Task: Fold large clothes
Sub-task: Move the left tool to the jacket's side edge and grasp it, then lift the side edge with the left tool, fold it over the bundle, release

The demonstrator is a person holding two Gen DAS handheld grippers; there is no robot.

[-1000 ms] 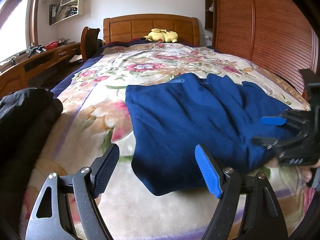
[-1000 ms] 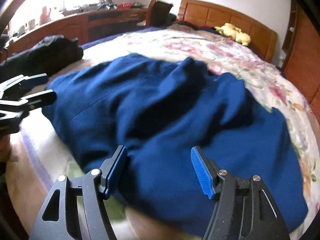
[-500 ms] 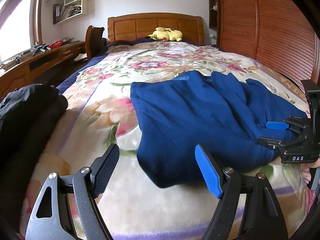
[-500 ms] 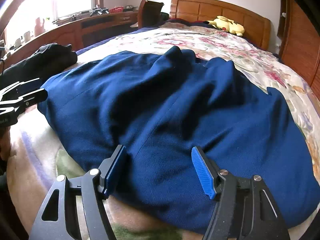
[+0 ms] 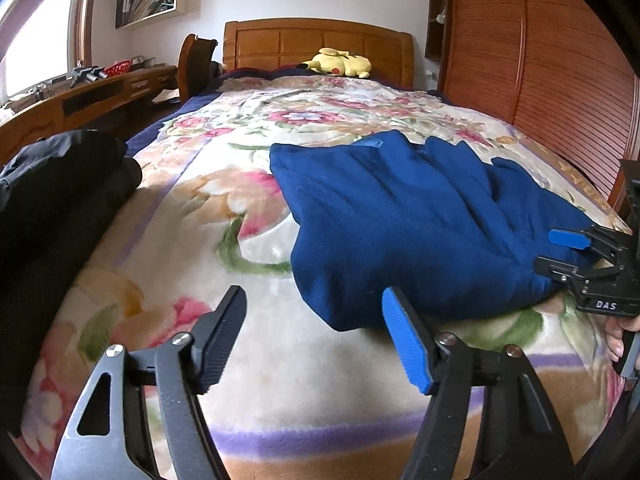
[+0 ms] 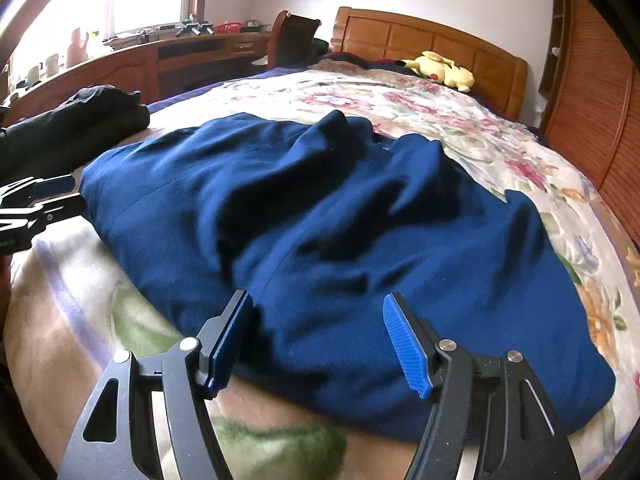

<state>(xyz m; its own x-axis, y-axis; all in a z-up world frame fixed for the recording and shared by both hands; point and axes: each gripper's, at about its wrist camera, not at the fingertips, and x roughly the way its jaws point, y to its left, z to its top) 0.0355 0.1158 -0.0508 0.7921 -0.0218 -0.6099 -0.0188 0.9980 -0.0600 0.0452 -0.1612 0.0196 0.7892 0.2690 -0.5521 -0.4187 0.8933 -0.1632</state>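
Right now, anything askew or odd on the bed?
The navy garment is not flat: a rumpled ridge runs up its middle and its far edge is bunched. A black garment is heaped at the bed's left edge. The yellow plush toy by the headboard looks fine. No damage visible.

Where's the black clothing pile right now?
The black clothing pile sits at the left edge of the floral bed, left of the blue garment, beside the wooden desk.

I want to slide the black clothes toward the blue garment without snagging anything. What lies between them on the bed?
Only bare floral blanket separates the black clothes from the blue garment; the left wrist view shows it best.
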